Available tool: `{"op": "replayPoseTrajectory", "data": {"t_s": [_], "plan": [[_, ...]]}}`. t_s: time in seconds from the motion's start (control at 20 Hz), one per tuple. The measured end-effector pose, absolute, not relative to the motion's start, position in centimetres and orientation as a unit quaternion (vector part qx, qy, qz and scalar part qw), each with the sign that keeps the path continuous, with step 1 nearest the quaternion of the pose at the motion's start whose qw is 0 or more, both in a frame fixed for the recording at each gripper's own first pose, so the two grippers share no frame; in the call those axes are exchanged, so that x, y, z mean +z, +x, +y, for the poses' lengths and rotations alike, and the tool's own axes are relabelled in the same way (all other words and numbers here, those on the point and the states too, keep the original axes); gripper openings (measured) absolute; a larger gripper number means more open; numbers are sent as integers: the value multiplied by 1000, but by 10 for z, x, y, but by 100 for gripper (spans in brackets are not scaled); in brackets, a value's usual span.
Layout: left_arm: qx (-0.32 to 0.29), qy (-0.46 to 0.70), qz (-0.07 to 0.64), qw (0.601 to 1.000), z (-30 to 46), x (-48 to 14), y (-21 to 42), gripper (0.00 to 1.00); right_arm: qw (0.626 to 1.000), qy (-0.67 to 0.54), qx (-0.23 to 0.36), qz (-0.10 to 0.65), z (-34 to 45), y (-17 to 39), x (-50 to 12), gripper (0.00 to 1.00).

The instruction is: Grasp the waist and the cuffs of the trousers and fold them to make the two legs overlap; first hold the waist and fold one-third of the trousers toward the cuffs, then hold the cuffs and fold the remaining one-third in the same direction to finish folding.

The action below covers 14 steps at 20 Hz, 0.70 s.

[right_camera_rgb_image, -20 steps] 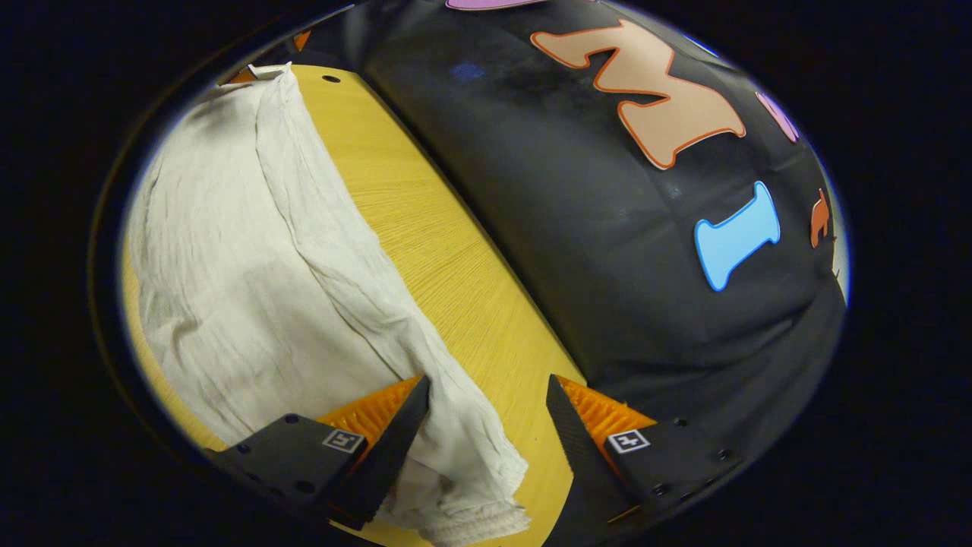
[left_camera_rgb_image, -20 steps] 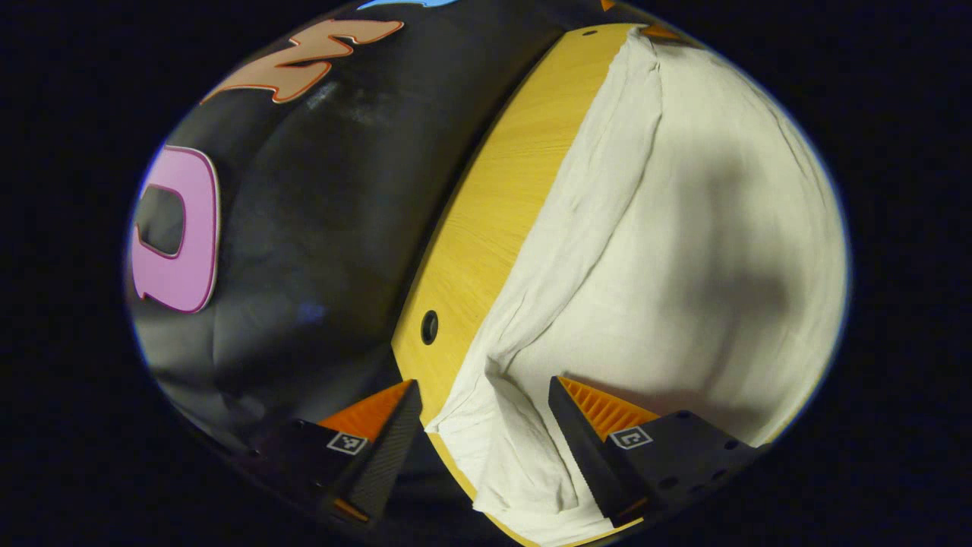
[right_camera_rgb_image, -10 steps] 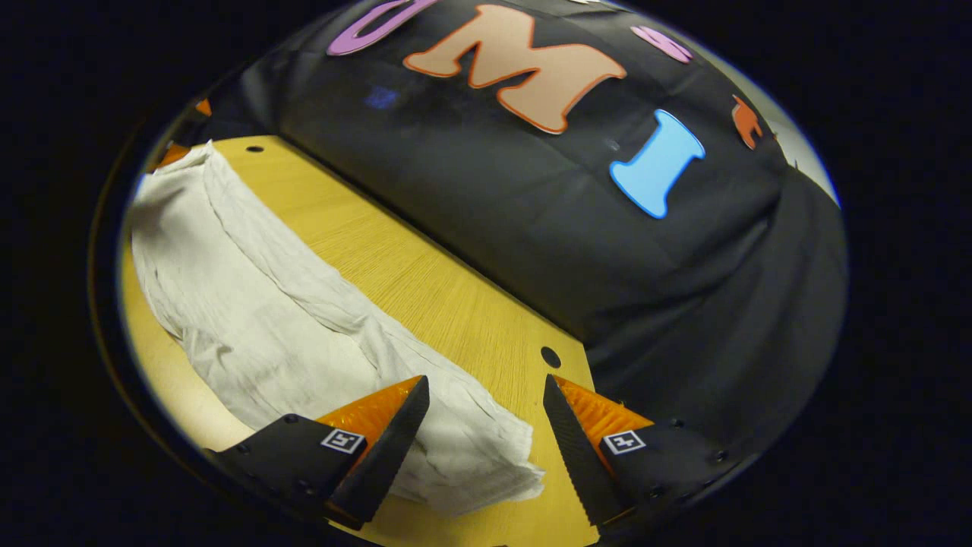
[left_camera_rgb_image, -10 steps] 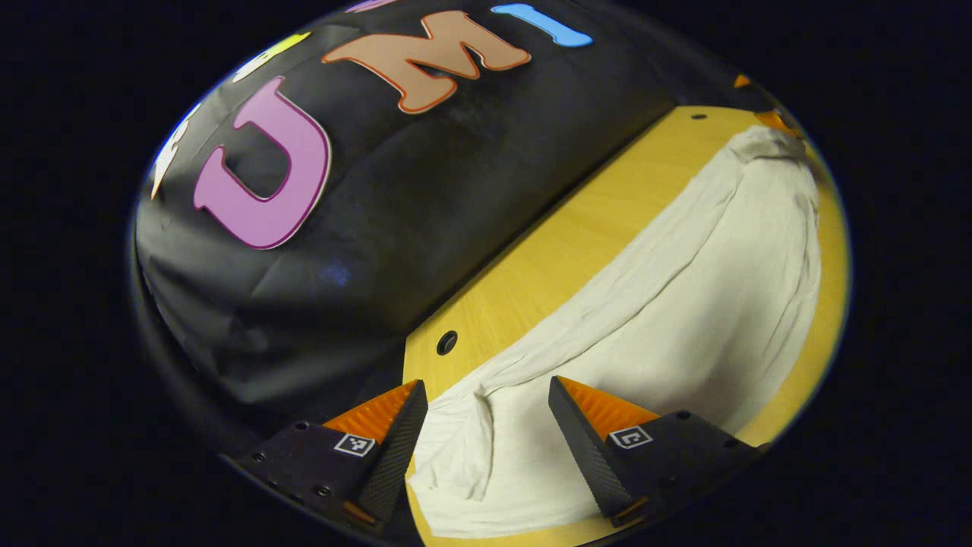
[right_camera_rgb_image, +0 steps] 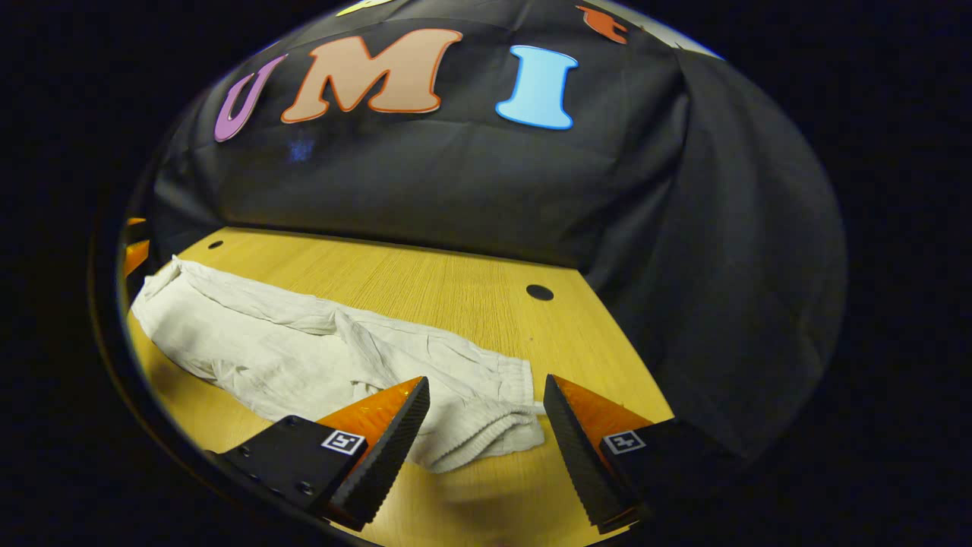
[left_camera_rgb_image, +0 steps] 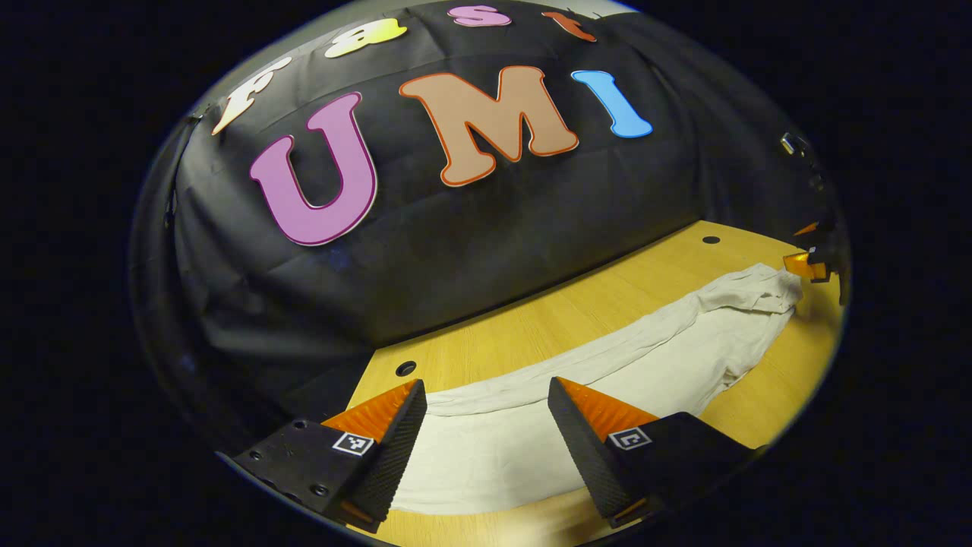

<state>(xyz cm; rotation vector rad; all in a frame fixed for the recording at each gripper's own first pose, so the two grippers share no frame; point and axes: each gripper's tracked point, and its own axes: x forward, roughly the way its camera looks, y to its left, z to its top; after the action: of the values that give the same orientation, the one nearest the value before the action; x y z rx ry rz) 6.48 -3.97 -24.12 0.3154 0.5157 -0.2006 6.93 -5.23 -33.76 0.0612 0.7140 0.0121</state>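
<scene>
White trousers [left_camera_rgb_image: 607, 380] lie stretched flat along the wooden table [left_camera_rgb_image: 577, 311], the legs one on the other. My left gripper [left_camera_rgb_image: 486, 425] stands open over the wide near end, the cloth showing between its fingers. Far off at the narrow bunched end sits the right gripper [left_camera_rgb_image: 809, 266]. In the right gripper view the trousers [right_camera_rgb_image: 304, 349] run from the far left to a ribbed end [right_camera_rgb_image: 486, 441] just before my open right gripper [right_camera_rgb_image: 486, 425]. I cannot tell whether its fingers touch the cloth. The left gripper [right_camera_rgb_image: 137, 254] peeks in at the left edge.
The black booth wall closes the table's far side in both views. Small round holes sit in the tabletop near the back edge [left_camera_rgb_image: 405, 368] [right_camera_rgb_image: 540, 292]. Bare wood lies between the trousers and the wall.
Both views have swung up from looking steeply down on the cloth to nearly level. The trousers have settled flat and straight on the table. Both grippers stay open.
</scene>
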Motion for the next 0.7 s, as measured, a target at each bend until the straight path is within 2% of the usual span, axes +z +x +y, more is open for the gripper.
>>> {"op": "replayPoseTrajectory", "data": {"t_s": [0.4,0.5,0.55,0.6,0.7], "plan": [[-85,164,236,954,-68,-200,31,96,893,165,-13,418,-70,52,-392,100],[-81,167,241,953,-64,-200,28,95,880,185,-17,436,-69,50,-402,98],[-78,170,242,952,-62,-200,28,95,876,195,-18,440,-69,50,-405,93],[-74,173,242,952,-60,-198,26,96,873,203,-19,442,-70,50,-408,97],[-72,175,243,952,-58,-197,25,96,868,224,-22,442,-68,51,-407,97]]}}
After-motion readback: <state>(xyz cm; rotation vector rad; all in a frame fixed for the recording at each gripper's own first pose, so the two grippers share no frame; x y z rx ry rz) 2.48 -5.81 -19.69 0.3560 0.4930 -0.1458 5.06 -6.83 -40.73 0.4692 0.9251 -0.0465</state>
